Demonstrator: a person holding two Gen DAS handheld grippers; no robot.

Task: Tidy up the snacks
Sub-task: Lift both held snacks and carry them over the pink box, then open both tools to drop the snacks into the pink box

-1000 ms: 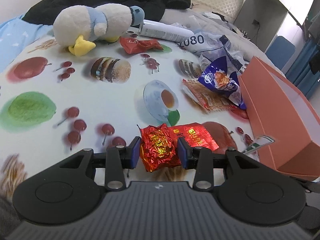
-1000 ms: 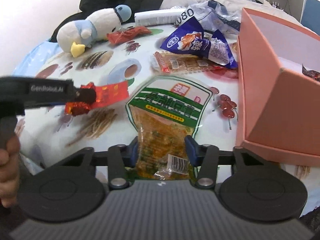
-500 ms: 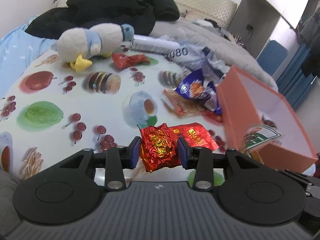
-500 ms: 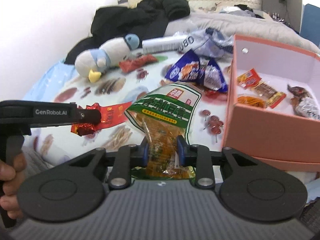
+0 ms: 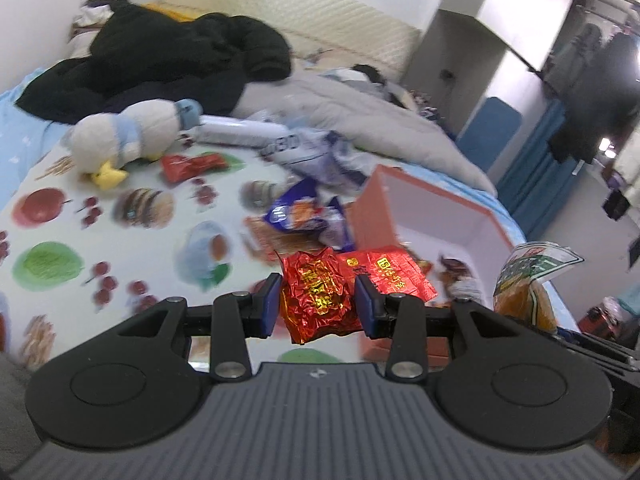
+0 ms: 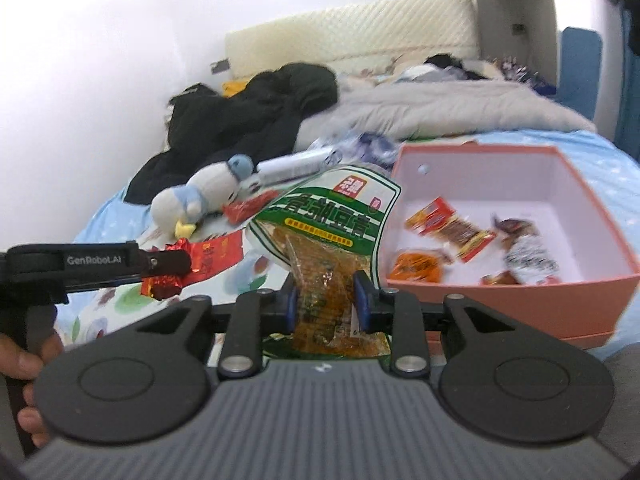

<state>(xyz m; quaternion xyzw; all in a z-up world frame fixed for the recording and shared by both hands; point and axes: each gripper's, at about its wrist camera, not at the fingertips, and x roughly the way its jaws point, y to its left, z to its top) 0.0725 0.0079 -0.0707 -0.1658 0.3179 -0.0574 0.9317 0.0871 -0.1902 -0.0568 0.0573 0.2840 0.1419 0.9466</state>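
Two tools are up off the bed, each clenched on a snack. The left tool [image 5: 316, 308] grips a crumpled red foil packet [image 5: 320, 300] between its blue pads, with the flat printed end of the wrapper sticking out ahead and to its right. The right tool [image 6: 326, 302] has its pads pressed into the lower part of a green-and-white pouch [image 6: 334, 220] with orange contents; its jaws have just been closing on that pouch, which stands up and fans out above the pads.

Ahead and to the right of the right tool sits an open orange box [image 6: 500, 292] with a pale inside, resting on the bed. Several small wrapped snacks [image 6: 448, 228] already lie on its floor. From the left wrist view the same box is just beyond the red packet and slightly right of it, though motion blur softens its near edge.

To the left of the right tool, the left tool shows from the side, held by a hand [image 6: 24, 364] at the frame's edge, red foil poking from its tip.

Farther ahead of both tools, a fruit-printed cloth [image 5: 80, 216] covers the bed. On it lie a blue snack bag [image 5: 300, 212], a red wrapper [image 5: 188, 165] and a plush penguin [image 5: 128, 136]. Beyond those are a black jacket [image 5: 168, 64] and a grey quilt [image 5: 360, 120].
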